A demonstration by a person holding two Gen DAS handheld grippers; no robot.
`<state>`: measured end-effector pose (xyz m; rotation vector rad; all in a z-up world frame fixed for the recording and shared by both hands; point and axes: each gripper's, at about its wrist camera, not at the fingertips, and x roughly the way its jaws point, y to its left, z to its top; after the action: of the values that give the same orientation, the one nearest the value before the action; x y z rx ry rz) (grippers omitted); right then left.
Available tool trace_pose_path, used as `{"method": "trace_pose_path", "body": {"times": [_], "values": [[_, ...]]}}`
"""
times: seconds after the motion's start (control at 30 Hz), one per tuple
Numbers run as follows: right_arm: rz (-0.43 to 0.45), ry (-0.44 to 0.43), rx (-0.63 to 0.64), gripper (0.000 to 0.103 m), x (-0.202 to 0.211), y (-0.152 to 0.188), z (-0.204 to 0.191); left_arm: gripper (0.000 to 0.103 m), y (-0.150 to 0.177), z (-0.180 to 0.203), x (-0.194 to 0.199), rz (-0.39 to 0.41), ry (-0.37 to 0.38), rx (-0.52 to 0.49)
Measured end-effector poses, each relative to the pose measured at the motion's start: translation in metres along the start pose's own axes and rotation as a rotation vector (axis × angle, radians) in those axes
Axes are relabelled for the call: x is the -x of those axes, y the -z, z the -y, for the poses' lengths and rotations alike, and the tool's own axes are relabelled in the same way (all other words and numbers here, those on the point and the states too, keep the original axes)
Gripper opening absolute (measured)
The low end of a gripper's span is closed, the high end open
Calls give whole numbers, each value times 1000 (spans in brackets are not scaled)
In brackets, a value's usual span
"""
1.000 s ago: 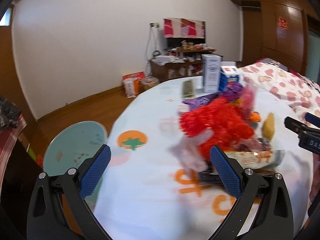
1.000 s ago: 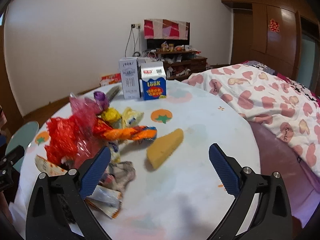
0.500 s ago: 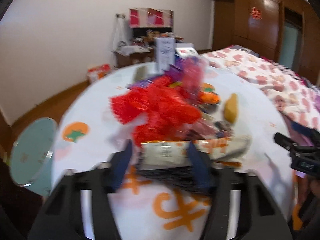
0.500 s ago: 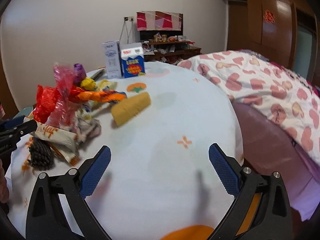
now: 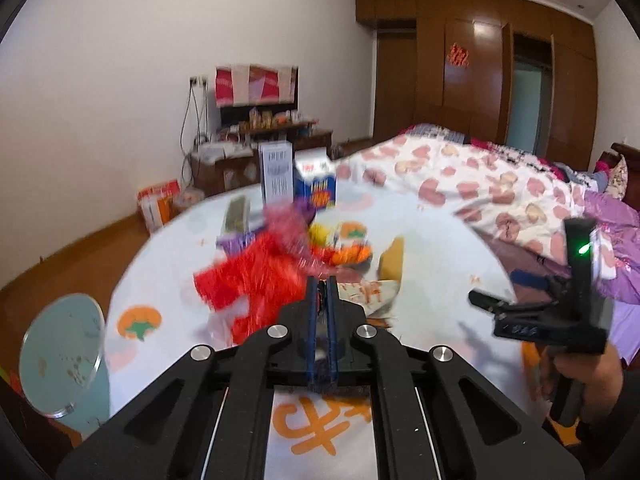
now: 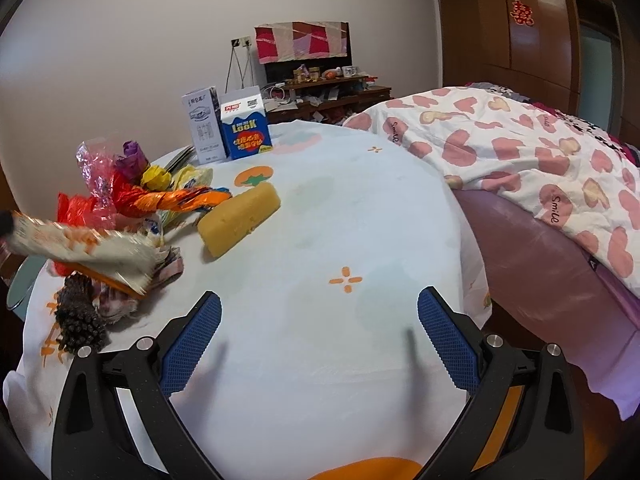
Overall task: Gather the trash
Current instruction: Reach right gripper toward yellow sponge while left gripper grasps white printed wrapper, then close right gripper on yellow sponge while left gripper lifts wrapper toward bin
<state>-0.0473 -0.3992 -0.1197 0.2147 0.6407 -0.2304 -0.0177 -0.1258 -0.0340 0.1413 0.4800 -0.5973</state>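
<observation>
Left tongs (image 5: pixel 321 300) pinch wrapper (image 6: pixel 80 246) above table (image 6: pixel 320 280).

White wall (image 5: pixel 100 60) behind, wooden floor (image 5: pixel 72 256) below. Dark wooden wardrobe (image 5: pixel 472 72) along the right, red paper cutting (image 6: pixel 523 12) on one door. Low cluttered cabinet (image 6: pixel 328 92) against the wall, cables (image 5: pixel 190 108) hanging from a socket. Bed (image 6: pixel 520 152) with heart-print quilt beside the round table (image 6: pixel 360 220).

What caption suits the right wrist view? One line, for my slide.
Open right claw over the tablecloth; a white-orange wrapper held above the trash pile, near a yellow block.
</observation>
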Motion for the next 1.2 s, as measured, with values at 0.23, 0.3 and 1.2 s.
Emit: {"method": "trace_pose_path", "body": {"times": [0.23, 0.3, 1.2], "values": [[6, -17, 5, 97, -2, -16, -10, 3, -23, 6, 38, 150, -47, -23], [2, -25, 11, 96, -4, -21, -15, 3, -26, 4, 44, 178, -80, -19], [-219, -113, -18, 17, -95, -65, -71, 3, -29, -115, 8, 153, -467, 121]]}}
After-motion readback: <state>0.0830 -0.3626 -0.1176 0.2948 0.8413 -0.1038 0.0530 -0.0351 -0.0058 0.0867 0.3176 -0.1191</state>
